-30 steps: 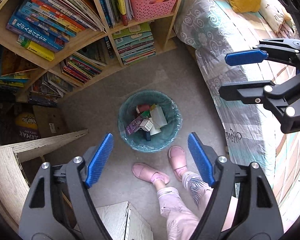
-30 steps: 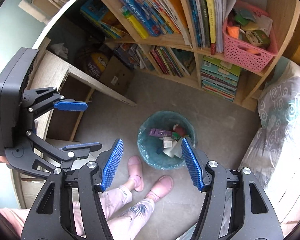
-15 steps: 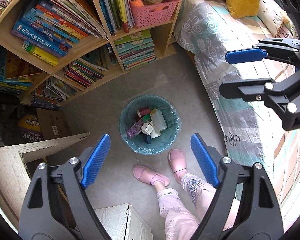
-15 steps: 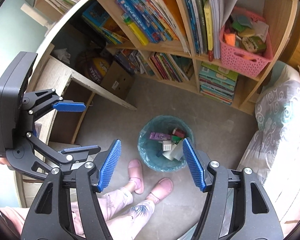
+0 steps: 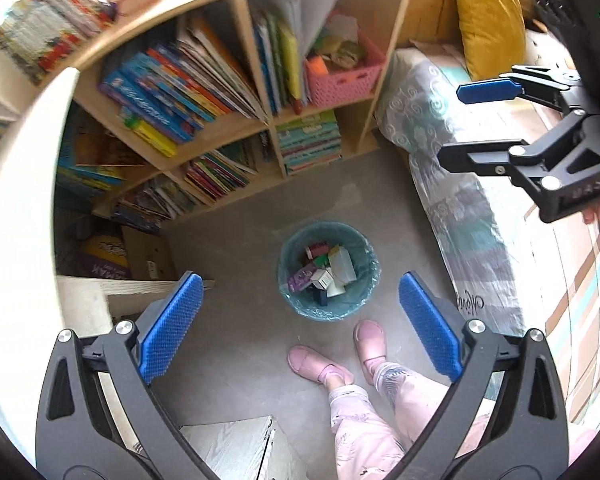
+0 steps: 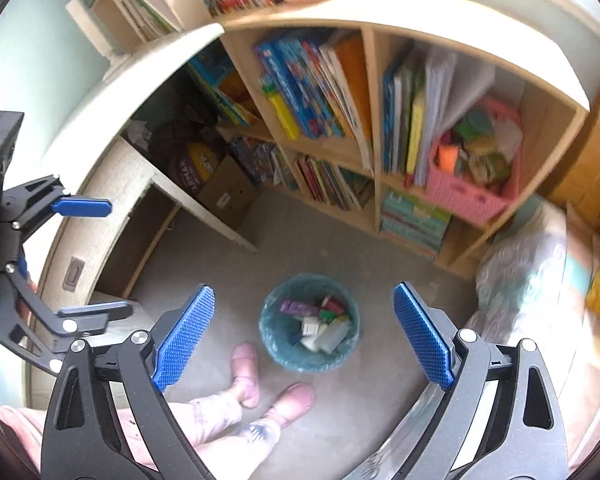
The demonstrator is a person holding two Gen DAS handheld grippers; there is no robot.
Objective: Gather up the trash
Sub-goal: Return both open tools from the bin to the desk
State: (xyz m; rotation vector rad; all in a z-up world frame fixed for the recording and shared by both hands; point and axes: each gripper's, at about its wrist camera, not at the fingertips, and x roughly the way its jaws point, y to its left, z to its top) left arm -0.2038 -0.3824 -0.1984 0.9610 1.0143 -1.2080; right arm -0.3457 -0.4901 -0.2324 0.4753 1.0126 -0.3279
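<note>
Trash bin (image 5: 328, 272) with teal liner sits on the floor (image 5: 240, 240), full of small boxes (image 5: 324, 272), near bookshelf (image 5: 260, 128) and pink slippers (image 5: 370, 342). Left tool (image 5: 300, 328) and right tool (image 6: 304, 336) above it, both empty, jaws opening wide.

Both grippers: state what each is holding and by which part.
Nothing is held. The left gripper and the right gripper are both opening with nothing between their pads; the trash sits in the bin below.
</note>
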